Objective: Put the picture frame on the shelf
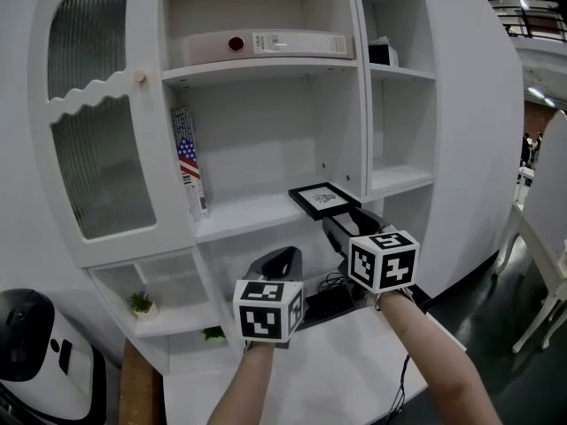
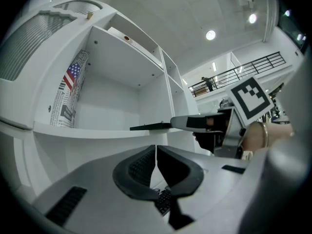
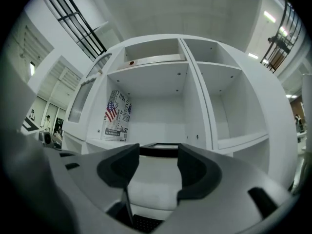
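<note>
Placement check: noting picture frame [image 1: 324, 198] lying flat on middle shelf [image 1: 244, 212], corner overhanging, right gripper [image 1: 337, 223] jaws spread and empty before it, left gripper [image 1: 280, 258] jaws clenched on nothing. Recommending a level nudge inward, avoiding snagging that corner.

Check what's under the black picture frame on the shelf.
The black rectangular picture frame lies flat on the white middle shelf board, front corner overhanging. The board under it is covered.

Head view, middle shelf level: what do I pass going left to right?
ribbed-glass cabinet door → flag-print book → picture frame
</note>
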